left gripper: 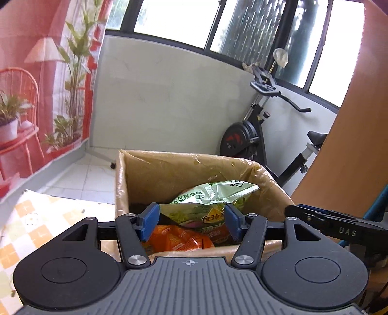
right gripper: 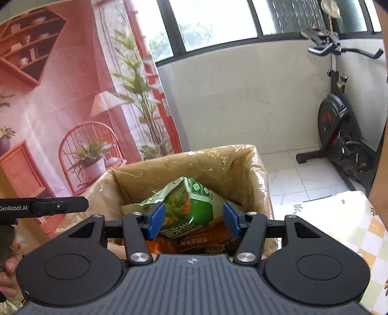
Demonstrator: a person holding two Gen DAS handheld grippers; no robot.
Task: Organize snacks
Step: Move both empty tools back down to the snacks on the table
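Ahead of me a pale wall (left gripper: pixel 165 92) runs under a row of dark-framed windows (left gripper: pixel 174 19), bright with daylight. On my left hangs a pink backdrop (right gripper: pixel 60 97) printed with plants, a lamp and a wicker chair. A black exercise bike (left gripper: pixel 252 130) stands in the right corner on a white tiled floor (right gripper: pixel 303 181). The table (right gripper: pixel 339 218) has a checked cloth.
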